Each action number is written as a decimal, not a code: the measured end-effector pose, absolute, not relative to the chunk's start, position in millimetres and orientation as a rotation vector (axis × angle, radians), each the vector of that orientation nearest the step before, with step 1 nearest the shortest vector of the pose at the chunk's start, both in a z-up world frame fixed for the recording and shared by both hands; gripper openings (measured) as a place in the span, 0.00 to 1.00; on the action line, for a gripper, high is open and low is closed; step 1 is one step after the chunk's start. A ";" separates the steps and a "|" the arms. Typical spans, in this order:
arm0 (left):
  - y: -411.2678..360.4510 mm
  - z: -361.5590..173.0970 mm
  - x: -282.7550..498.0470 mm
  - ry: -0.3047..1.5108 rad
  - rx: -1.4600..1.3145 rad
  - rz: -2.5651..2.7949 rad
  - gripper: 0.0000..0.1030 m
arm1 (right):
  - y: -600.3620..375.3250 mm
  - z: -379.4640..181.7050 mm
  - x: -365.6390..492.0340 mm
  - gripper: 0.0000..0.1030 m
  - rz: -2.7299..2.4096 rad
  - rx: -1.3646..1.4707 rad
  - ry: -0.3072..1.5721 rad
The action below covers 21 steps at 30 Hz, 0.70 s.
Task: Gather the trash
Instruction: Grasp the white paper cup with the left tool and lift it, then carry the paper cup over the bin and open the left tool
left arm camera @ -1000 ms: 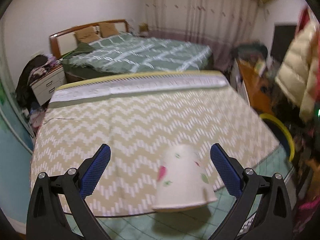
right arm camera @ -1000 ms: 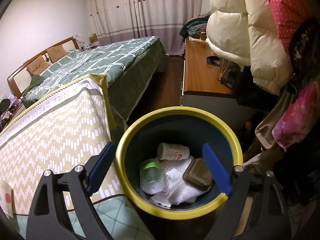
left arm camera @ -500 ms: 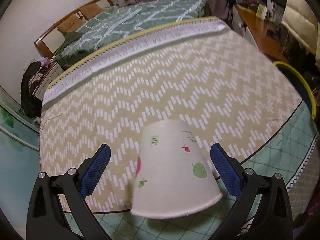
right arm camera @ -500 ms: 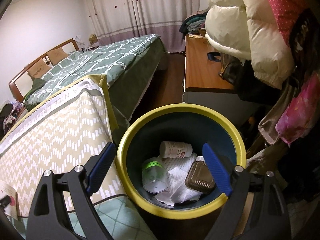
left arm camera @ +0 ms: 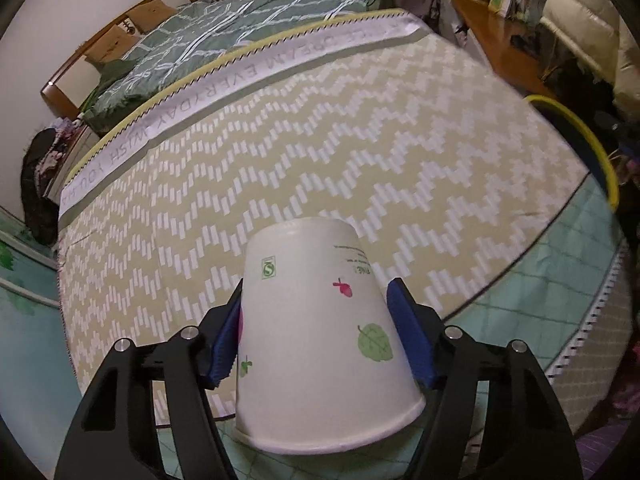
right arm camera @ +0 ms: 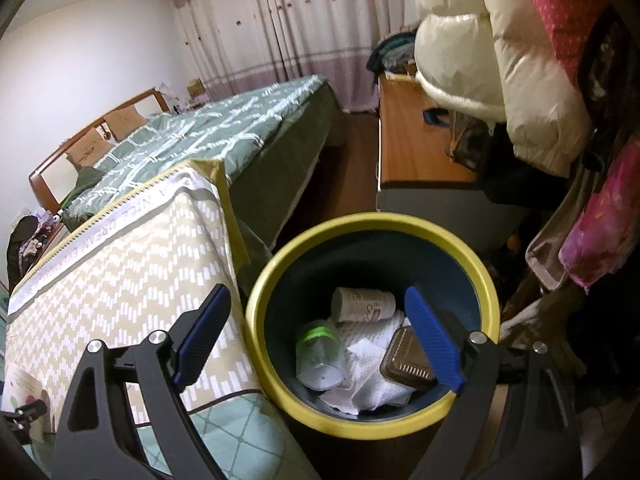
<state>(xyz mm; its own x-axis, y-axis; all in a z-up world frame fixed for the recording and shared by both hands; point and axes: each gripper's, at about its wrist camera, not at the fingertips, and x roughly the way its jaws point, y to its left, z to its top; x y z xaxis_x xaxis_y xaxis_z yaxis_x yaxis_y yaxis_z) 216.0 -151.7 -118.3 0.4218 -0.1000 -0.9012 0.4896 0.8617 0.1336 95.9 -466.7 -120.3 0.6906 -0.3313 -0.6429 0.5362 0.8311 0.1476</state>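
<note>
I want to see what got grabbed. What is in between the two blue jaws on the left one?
An upside-down white paper cup with little leaf pictures stands between them on the zigzag cloth; the jaws are closing on its sides. The left wrist view shows it.

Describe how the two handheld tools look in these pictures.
Both look alike. The left tool and right tool each have matte black, angular plastic arms with cut-out slots and silver round pivot bolts. Each finger ends in a long blue ribbed pad. No cables, markings, hands or sleeves show.

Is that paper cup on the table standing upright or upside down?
Upside down. The paper cup has its wide rim down on the table, narrow base up, printing inverted.
</note>
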 end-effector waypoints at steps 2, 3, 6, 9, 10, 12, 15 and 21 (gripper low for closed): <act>-154.5 -111.4 213.5 1.062 0.406 -0.405 0.66 | -465.8 -118.4 92.8 0.82 -0.486 0.329 0.647; -157.6 -107.4 212.1 1.052 0.408 -0.418 0.66 | -466.3 -117.0 90.7 0.82 -0.483 0.329 0.646; -170.3 -94.9 209.0 1.023 0.410 -0.458 0.66 | -469.1 -109.6 79.7 0.82 -0.487 0.320 0.632; -190.6 -80.2 206.0 0.987 0.414 -0.505 0.66 | -474.2 -100.4 66.2 0.82 -0.492 0.294 0.618; -198.9 -76.6 206.6 0.979 0.415 -0.520 0.66 | -476.2 -97.8 61.7 0.82 -0.495 0.290 0.614; -216.9 -70.9 205.4 0.962 0.424 -0.554 0.66 | -480.8 -93.6 52.2 0.82 -0.503 0.286 0.604; -254.4 -64.3 203.3 0.942 0.452 -0.619 0.66 | -488.7 -90.5 37.7 0.82 -0.517 0.286 0.596; -332.1 -58.1 196.0 0.909 0.498 -0.753 0.66 | -508.5 -89.0 11.0 0.82 -0.554 0.293 0.592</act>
<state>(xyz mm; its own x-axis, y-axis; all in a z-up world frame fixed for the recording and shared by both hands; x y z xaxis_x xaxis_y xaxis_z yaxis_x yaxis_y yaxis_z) 196.0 -332.1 -58.1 0.3938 -0.3664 -0.8430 0.7601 0.6455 0.0745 11.0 -508.5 -89.0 0.6909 -0.4067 -0.5977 0.5697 0.8153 0.1037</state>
